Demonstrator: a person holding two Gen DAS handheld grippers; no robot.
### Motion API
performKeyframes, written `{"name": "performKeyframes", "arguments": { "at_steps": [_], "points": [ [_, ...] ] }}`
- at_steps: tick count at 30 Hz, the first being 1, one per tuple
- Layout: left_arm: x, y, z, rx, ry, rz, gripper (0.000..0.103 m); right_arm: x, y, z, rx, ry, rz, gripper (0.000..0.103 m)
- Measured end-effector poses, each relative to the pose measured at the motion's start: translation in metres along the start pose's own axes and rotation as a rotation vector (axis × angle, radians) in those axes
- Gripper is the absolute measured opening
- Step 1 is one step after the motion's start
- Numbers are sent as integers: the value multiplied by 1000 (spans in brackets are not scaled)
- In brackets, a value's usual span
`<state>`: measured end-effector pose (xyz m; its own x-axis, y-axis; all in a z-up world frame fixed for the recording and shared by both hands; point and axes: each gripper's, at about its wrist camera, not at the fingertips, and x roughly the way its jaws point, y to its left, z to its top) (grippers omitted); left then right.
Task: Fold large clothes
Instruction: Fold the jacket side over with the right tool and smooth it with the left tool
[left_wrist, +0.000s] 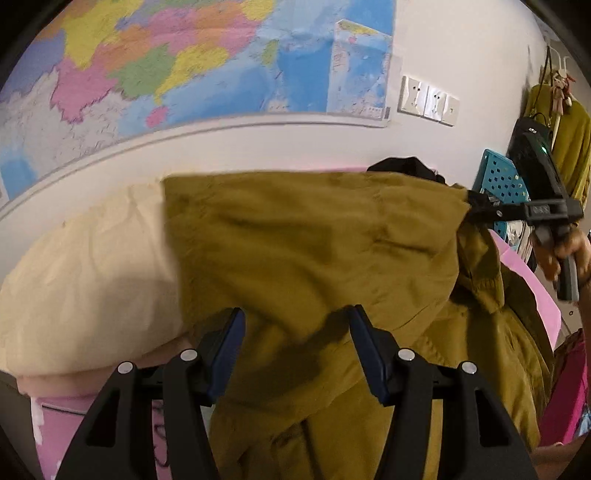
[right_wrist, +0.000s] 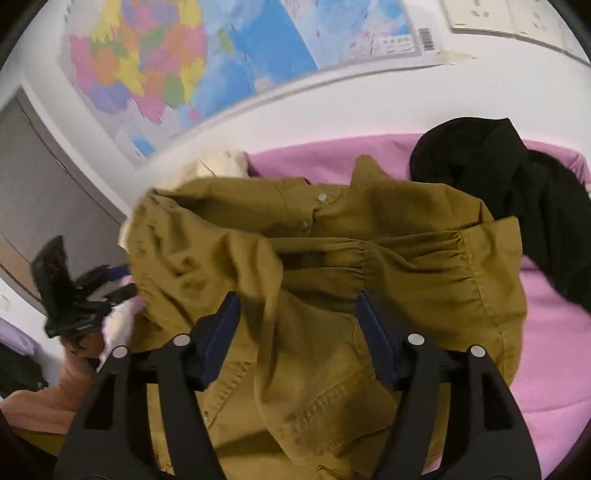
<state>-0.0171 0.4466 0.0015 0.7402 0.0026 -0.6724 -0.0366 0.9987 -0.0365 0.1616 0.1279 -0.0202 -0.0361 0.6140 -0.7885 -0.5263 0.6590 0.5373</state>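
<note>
An olive-mustard shirt lies bunched on the pink bed, its collar and buttons showing in the right wrist view. My left gripper is open, its blue-padded jaws apart just above the shirt's near folds. My right gripper is open too, jaws spread over a gathered sleeve cuff. In the left wrist view the right gripper shows at the shirt's far right edge, its tips against the cloth. In the right wrist view the left gripper shows blurred at the shirt's left edge.
A cream pillow lies left of the shirt against the wall. A black garment lies on the bed at the back right. A map hangs on the wall. A teal perforated basket and hanging clothes stand at right.
</note>
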Motion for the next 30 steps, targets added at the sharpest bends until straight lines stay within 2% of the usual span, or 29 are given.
{"name": "performKeyframes", "arguments": {
  "at_steps": [2,4,8,10,12,14,17,19,20,22,24,26,28,30],
  "points": [
    [0,-6,4,21,-18,14,56,-8,0,-11,-1,-42,6,78],
    [6,-10,8,42,-14,28,58,-17,2,-32,-36,-65,7,80],
    [36,-8,16,40,37,65,58,-8,7,-65,-100,-21,-68,82],
    [48,-6,20,28,59,75,59,2,9,-73,-140,1,-105,70],
    [58,-5,22,24,77,90,61,2,7,-73,-138,7,-60,25],
    [63,-5,24,23,92,101,63,-22,2,-64,-98,-58,-2,4],
    [56,-3,28,6,90,68,63,-77,-16,-45,20,-189,138,4],
    [48,1,32,-21,71,25,64,-103,-26,-37,68,-239,190,4],
    [43,4,35,-35,59,-4,64,-116,-30,-32,73,-262,174,4],
    [43,1,37,-29,57,-7,64,-119,-38,-24,95,-247,108,4],
    [54,-6,39,4,82,46,64,-104,-59,-18,187,-206,61,9],
    [75,-11,38,25,138,126,64,-81,-82,-14,280,-137,0,13],
    [91,-10,37,29,179,150,65,-57,-99,-19,332,-106,-10,19],
    [99,-9,35,34,190,172,65,-46,-103,-28,339,-112,10,51]
  ]
}}
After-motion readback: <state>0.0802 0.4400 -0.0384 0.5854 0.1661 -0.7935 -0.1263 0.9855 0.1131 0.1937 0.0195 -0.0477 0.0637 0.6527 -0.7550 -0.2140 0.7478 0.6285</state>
